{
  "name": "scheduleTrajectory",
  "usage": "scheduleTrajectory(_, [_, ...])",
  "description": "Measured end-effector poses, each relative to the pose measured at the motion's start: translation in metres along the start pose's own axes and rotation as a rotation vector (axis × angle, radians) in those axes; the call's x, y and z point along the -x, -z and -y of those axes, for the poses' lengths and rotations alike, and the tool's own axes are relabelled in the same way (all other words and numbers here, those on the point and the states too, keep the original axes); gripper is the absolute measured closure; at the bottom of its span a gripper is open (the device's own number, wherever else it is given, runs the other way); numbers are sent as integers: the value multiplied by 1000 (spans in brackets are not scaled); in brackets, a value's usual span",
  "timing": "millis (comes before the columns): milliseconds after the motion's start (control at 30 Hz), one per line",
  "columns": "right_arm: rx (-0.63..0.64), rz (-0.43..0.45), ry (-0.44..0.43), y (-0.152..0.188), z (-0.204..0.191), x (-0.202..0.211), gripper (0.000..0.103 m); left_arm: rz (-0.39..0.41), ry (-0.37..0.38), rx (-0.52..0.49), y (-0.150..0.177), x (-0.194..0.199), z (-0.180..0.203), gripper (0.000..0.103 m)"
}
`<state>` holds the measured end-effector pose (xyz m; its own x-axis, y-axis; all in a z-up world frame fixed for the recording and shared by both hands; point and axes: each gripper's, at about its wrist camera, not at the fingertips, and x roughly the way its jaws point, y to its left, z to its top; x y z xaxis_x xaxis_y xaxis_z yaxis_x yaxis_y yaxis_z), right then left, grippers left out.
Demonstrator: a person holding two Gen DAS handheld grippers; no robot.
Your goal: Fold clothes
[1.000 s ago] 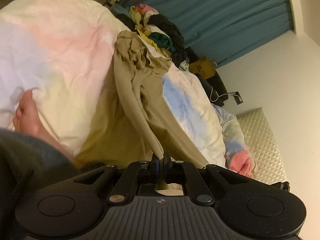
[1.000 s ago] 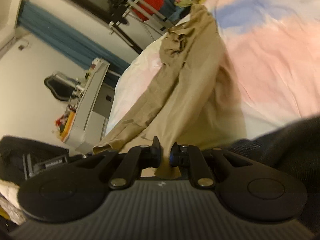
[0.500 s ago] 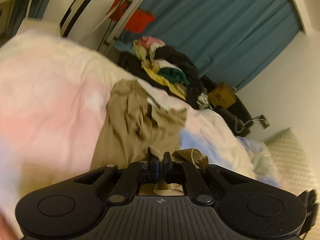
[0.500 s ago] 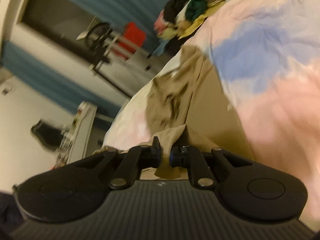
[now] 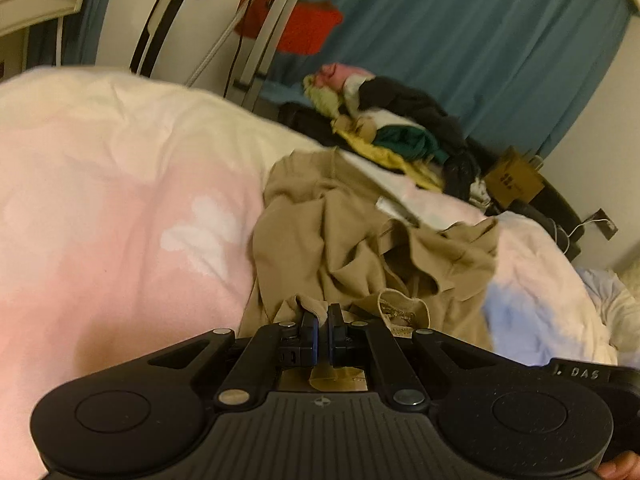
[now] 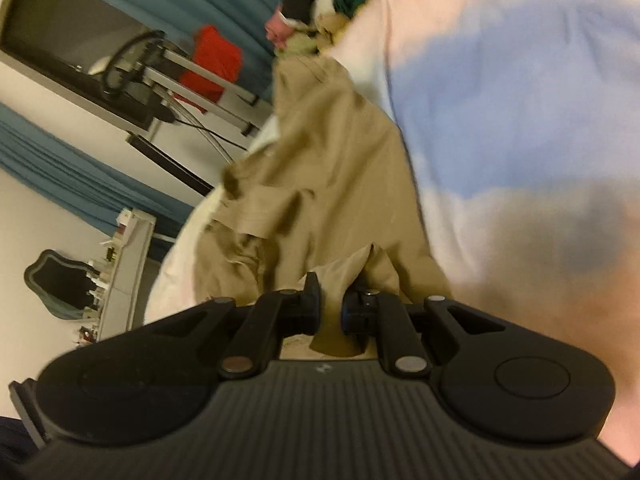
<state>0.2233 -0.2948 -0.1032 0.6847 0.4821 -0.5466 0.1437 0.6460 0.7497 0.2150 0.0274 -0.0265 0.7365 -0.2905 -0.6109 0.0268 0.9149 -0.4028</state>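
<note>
Teal curtains [image 5: 460, 36] hang across the far side, meeting a pale wall [image 5: 608, 152] on the right. A bed's pastel pink, white and blue duvet [image 5: 120, 208] fills the foreground. A metal frame [image 5: 260, 40] stands behind it under dim, warm light.

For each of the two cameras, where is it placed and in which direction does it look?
Left wrist: on the left gripper, looking along its fingers over the tan trousers toward the blue curtain; a fingertip shows bottom right.
Right wrist: on the right gripper, view rolled sideways, facing the trousers.
Shared: trousers, pastel duvet, clothes pile, curtain.
</note>
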Motion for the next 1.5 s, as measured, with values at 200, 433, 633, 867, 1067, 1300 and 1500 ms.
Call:
scheduleTrajectory(200, [78, -9, -67, 3, -10, 15, 42, -46, -17, -14, 1, -36, -14, 72])
scheduleTrajectory(433, [181, 43, -164, 32, -40, 69, 32, 38, -73, -228, 22, 5, 18, 25])
scheduleTrajectory(633, [368, 10, -47, 60, -58, 75, 80, 48, -73, -266, 43, 32, 18, 23])
scheduleTrajectory(867, [497, -39, 138, 75, -47, 38, 89, 16, -126, -329, 59, 15, 18, 23])
scheduleTrajectory(1067, [585, 129, 276, 65, -46, 21, 89, 56, -233, -341, 53, -16, 12, 23])
scheduleTrajectory(1300, [578, 221, 285, 44, -39, 3, 92, 94, -265, -304, 38, -30, 6, 21])
scheduleTrajectory(1500, [583, 232, 277, 52, -46, 19, 88, 112, -260, -296, 36, -15, 9, 23])
